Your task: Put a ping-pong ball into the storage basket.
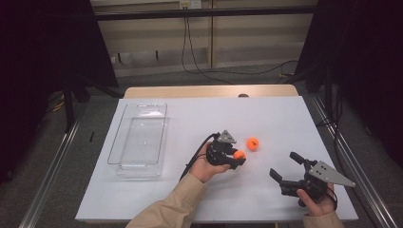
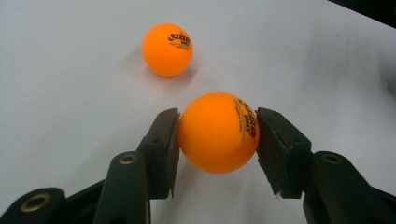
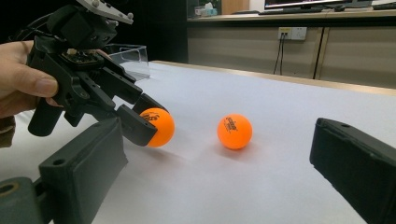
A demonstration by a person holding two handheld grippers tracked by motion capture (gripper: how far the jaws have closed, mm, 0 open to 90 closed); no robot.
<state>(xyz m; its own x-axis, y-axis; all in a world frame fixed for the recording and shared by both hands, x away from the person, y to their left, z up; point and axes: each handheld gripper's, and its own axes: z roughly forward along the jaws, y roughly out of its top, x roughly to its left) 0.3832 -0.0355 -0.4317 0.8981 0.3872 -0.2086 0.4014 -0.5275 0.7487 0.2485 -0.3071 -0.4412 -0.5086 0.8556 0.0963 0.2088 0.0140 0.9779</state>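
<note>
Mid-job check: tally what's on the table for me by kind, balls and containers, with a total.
Orange balls: 2, the held ball between the left gripper's jaws and the loose ball on the white table.
Clear plastic bins: 1, the clear bin at the table's left.
Total: 3 things.

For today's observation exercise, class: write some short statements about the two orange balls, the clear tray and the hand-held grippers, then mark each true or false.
1. The left hand-held gripper is shut on an orange ball. True.
2. The second ball lies in the clear tray. False: it lies on the white table, apart from the tray.
3. The right hand-held gripper holds a ball. False: its jaws stand open with nothing between them.
4. Both balls carry dark print. True.
</note>
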